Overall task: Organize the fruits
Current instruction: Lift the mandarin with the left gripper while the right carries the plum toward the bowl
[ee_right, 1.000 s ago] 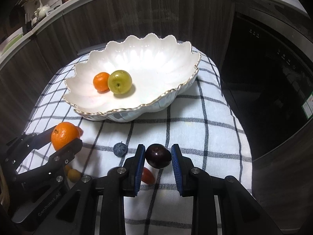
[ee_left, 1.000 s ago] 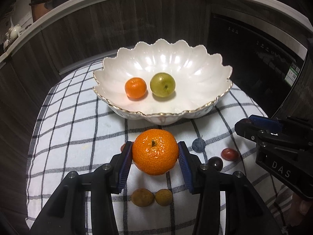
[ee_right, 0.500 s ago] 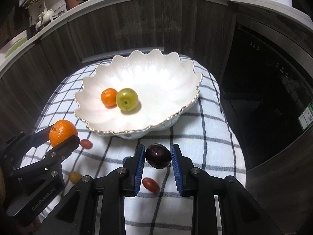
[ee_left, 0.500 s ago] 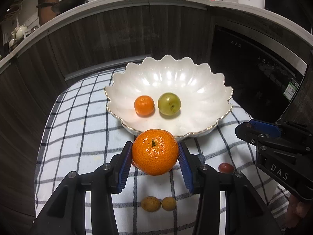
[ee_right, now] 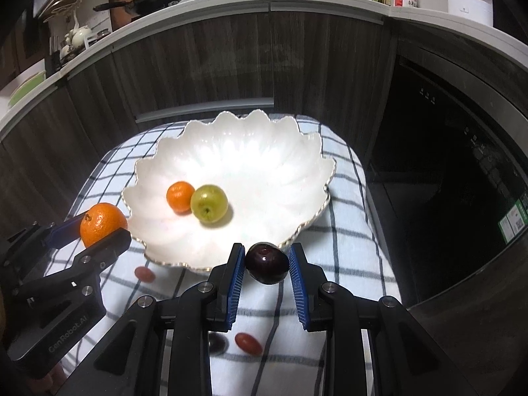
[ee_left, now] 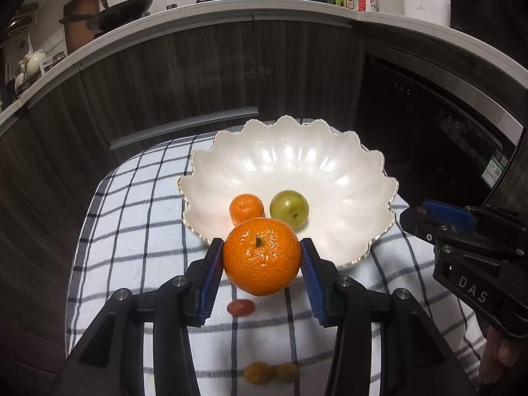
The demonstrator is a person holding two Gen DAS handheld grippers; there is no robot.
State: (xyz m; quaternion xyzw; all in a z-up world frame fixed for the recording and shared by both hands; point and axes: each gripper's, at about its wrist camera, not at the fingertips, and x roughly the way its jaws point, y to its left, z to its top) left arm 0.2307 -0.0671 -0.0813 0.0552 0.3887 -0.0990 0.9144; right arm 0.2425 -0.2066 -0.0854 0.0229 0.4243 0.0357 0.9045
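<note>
My left gripper (ee_left: pixel 261 259) is shut on a large orange mandarin (ee_left: pixel 261 256) and holds it above the cloth at the near rim of the white scalloped bowl (ee_left: pixel 330 165). The bowl holds a small mandarin (ee_left: pixel 246 208) and a green fruit (ee_left: pixel 289 207). My right gripper (ee_right: pixel 266 264) is shut on a dark plum (ee_right: pixel 266 263), raised just in front of the bowl's near rim (ee_right: pixel 297 231). The left gripper with the mandarin (ee_right: pixel 103 219) shows at the left of the right wrist view.
On the checked cloth (ee_left: pixel 132 231) lie a red cherry tomato (ee_left: pixel 241 307) and two small yellow-brown fruits (ee_left: pixel 270 372). Another tomato (ee_right: pixel 248 343) and a dark berry (ee_right: pixel 216 343) lie under the right gripper. Dark cabinets and an oven (ee_right: pixel 462 165) stand behind.
Both grippers have risen and moved forward toward the bowl, each still holding its fruit. The bowl now sits lower and farther in both views.
</note>
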